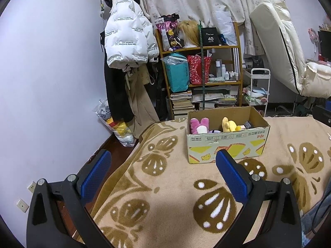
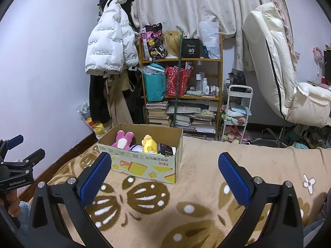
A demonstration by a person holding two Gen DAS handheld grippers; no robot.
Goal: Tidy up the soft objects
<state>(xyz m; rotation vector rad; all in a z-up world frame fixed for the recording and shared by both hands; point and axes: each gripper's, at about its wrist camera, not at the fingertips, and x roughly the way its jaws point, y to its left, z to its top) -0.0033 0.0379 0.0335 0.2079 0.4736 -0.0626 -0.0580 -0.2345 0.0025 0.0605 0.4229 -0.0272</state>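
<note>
A cardboard box [image 1: 227,144] stands on the beige patterned blanket [image 1: 165,186] of the bed. Inside it lie a pink plush toy [image 1: 199,125], a yellow plush toy [image 1: 228,125] and a dark small box [image 1: 249,124]. The right wrist view shows the same cardboard box [image 2: 144,165], pink plush [image 2: 123,140], yellow plush [image 2: 149,143] and dark small box [image 2: 165,149]. My left gripper [image 1: 163,165] is open and empty, short of the box. My right gripper [image 2: 165,167] is open and empty, to the right of the box. The left gripper [image 2: 16,165] also shows at the left edge.
Beyond the bed stand a wooden shelf [image 2: 182,78] full of bags, bottles and books, hanging coats [image 2: 111,47], a white trolley [image 2: 238,111] and a cream reclining chair [image 2: 277,68]. A bag of plush toys [image 1: 118,124] sits on the floor by the wall.
</note>
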